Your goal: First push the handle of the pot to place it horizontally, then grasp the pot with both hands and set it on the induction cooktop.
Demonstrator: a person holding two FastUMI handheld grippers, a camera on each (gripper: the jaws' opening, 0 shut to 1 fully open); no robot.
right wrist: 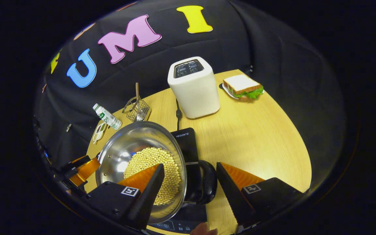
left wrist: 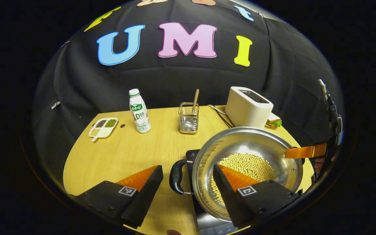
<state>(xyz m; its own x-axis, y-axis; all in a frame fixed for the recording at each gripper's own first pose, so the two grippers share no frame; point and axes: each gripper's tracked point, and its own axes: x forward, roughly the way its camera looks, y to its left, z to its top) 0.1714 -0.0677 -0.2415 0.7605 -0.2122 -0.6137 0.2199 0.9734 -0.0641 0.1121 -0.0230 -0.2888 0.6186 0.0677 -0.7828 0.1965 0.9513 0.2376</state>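
Pot (left wrist: 250, 163) of beans (left wrist: 246, 166) sitting on cooktop (right wrist: 188, 147) — left gripper (left wrist: 188, 182) and right gripper (right wrist: 189, 178) spread apart, each straddling a handle (left wrist: 177, 176), not clamped.

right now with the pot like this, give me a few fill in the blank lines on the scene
1. The pot holds a pile of ____.
2. The pot sits on the ____, whose dark surface shows beneath it.
3. Behind the pot stands a white ____, with a sandwich next to it.
4. Both the left gripper and the right gripper straddle a pot handle with jaws ____.

Missing words: soybeans; induction cooktop; toaster; open
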